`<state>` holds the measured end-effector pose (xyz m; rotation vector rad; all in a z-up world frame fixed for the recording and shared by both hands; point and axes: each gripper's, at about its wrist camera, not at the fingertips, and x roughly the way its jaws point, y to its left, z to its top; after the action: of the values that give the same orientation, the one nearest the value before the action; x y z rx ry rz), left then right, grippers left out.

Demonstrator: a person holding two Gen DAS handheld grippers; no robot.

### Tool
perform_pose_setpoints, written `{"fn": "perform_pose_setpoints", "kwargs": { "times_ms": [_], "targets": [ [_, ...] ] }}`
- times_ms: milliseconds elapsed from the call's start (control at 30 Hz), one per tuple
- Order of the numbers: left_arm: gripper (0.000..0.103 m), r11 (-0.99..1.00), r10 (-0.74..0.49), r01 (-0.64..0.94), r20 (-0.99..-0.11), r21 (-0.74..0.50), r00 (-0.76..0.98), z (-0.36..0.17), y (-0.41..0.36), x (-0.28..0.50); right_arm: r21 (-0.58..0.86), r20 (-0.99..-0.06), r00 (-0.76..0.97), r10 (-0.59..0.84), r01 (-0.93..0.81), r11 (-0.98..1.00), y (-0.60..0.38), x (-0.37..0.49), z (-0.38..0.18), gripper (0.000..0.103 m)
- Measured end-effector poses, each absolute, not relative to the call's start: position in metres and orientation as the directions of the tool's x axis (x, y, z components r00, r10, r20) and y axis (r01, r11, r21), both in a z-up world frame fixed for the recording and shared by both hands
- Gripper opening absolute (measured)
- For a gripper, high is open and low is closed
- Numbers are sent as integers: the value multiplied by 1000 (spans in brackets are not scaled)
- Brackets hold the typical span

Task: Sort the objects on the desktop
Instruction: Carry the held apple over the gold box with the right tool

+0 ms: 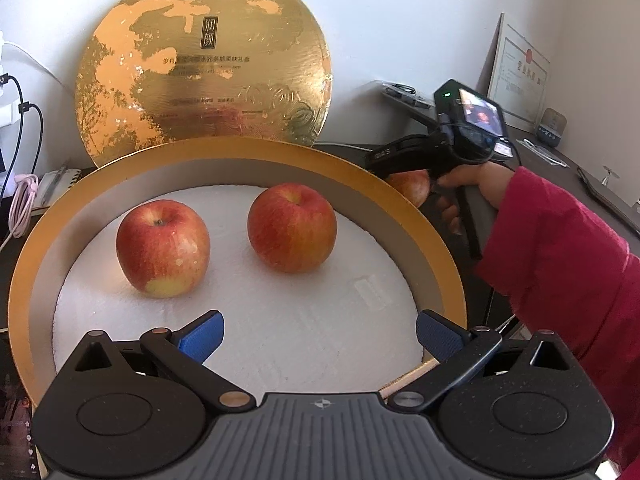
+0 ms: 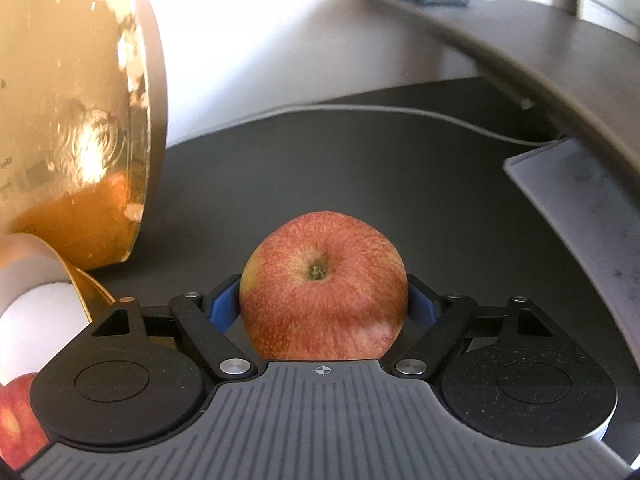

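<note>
My left gripper hung with jaws spread wide and empty over the near rim of the round gold box. Two apples sat apart on its white foam floor. The gold lid leaned upright behind. My right gripper clamped a third apple between its blue pads, above the dark desk beside the box.

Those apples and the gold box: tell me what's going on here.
A person is sorting apples into a round gold box with two handheld grippers. Two apples already sit on its white foam liner. The right gripper is shut on a third apple, outside the box over the dark desk. The left gripper hangs open and empty over the box. The gold lid leans against the wall.
</note>
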<state>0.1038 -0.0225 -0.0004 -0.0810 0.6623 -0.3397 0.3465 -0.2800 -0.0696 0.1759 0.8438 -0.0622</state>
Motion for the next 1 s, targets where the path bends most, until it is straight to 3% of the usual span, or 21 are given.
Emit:
{"fn": "perform_pose_setpoints", "kwargs": {
  "times_ms": [300, 600, 767, 1000],
  "targets": [
    [102, 937, -344, 311, -553, -156, 759, 8, -20, 73, 135, -662, 749, 24, 87, 987, -287, 276, -10, 83],
    [102, 949, -309, 295, -524, -114, 794, 11, -6, 30, 148, -584, 798, 152, -80, 986, -250, 191, 29, 83],
    [102, 954, -297, 280, -508, -112, 809, 11, 7, 10, 178, -571, 787, 234, -159, 971, -220, 158, 29, 83],
    [102, 962, -273, 246, -501, -122, 821, 7, 30, -8, 194, -626, 719, 302, -232, 953, -176, 141, 19, 83]
  ]
}}
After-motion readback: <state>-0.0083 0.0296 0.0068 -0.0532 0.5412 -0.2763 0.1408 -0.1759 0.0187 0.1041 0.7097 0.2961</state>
